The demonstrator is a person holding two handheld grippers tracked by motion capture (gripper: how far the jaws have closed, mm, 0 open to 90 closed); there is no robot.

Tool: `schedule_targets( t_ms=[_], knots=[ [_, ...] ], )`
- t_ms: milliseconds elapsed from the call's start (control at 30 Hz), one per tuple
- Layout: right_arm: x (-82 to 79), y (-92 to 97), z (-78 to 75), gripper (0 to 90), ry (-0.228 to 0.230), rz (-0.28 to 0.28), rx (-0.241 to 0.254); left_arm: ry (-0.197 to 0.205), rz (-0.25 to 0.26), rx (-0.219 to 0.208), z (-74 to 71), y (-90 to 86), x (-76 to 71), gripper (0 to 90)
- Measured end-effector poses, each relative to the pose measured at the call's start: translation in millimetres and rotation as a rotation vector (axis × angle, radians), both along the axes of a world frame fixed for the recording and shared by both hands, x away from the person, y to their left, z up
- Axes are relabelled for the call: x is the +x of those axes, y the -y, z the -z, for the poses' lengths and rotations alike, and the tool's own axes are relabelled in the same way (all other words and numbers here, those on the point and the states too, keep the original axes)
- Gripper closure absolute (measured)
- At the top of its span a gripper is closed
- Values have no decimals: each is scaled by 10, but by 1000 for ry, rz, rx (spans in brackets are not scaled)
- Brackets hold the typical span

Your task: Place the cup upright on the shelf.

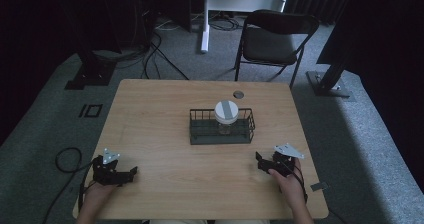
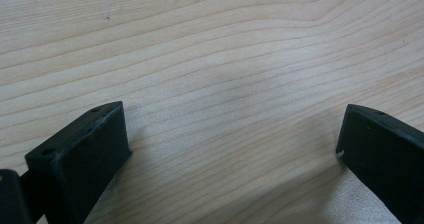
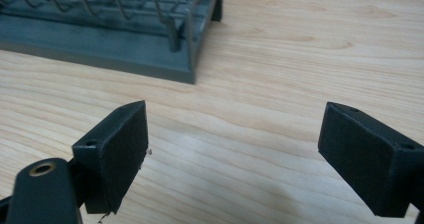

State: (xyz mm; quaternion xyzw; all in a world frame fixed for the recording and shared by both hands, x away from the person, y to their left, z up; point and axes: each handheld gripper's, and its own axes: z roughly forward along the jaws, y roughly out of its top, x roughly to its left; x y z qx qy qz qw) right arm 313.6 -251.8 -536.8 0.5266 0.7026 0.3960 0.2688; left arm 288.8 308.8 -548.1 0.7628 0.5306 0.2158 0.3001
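Observation:
A dark wire basket sits at the middle of the wooden table, and a clear jar with a white and grey lid stands upright inside it. My left gripper rests low near the table's front left, held by a hand, jaws wide apart over bare wood. My right gripper is near the front right, also open and holding nothing. Beyond its jaws, the basket's near corner lies a short way ahead and to the left.
A small round grey disc is set into the table behind the basket. A black folding chair stands beyond the far edge, with stand bases and cables on the grey carpet. A small grey tab lies at the table's right front edge.

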Motion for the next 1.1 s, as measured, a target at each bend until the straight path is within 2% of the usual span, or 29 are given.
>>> schedule_targets(
  t_ms=[267, 333, 500, 800, 1100],
  knots=[
    [-9, 92, 49, 123, -42, 4, -2, 0, 0, 0, 0, 0, 0, 5],
    [-21, 117, 69, 124, -53, -1, -25, 0, 0, 1, 0, 0, 0, 5],
    [-32, 160, 84, 123, -61, 10, -27, 0, 0, 0, 0, 0, 0, 5],
    [-33, 219, 115, 124, -86, 31, -58, 0, 0, 0, 0, 0, 0, 5],
    [-1, 225, 138, 124, -152, 45, -92, 0, 0, 1, 0, -1, 0, 5]
  ],
)
